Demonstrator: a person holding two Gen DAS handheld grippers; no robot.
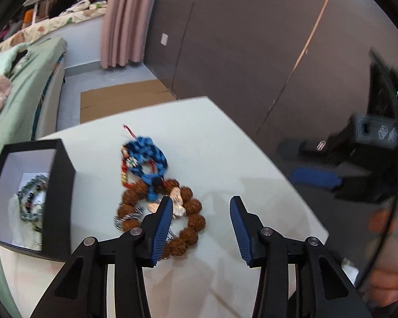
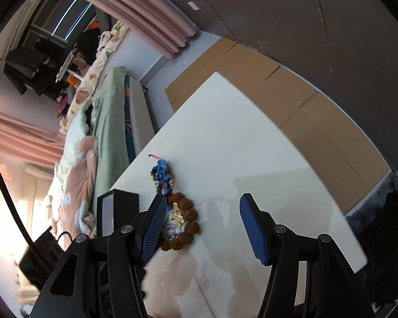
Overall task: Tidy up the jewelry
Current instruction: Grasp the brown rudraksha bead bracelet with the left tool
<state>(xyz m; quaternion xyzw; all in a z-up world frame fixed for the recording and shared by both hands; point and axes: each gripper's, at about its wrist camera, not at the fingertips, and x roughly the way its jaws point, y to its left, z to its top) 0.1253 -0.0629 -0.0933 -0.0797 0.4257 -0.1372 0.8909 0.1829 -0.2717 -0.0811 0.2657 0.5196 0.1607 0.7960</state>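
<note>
Left gripper [image 1: 200, 212] spread wide, holding nothing, above the white table [image 1: 225, 143]. Right gripper [image 2: 201, 212] likewise spread and empty. Just ahead: brown bead bracelet [image 1: 191, 220] with a silver chain [image 1: 127, 216] and pale charms lying on it; blue cord bracelet [image 1: 146, 159] touching its far side. Black box [image 1: 63, 185] at left already holds a green bead bracelet [image 1: 30, 196]. Judged step: mid-task, between picks. Next: lower over one piece, close, carry to box.
</note>
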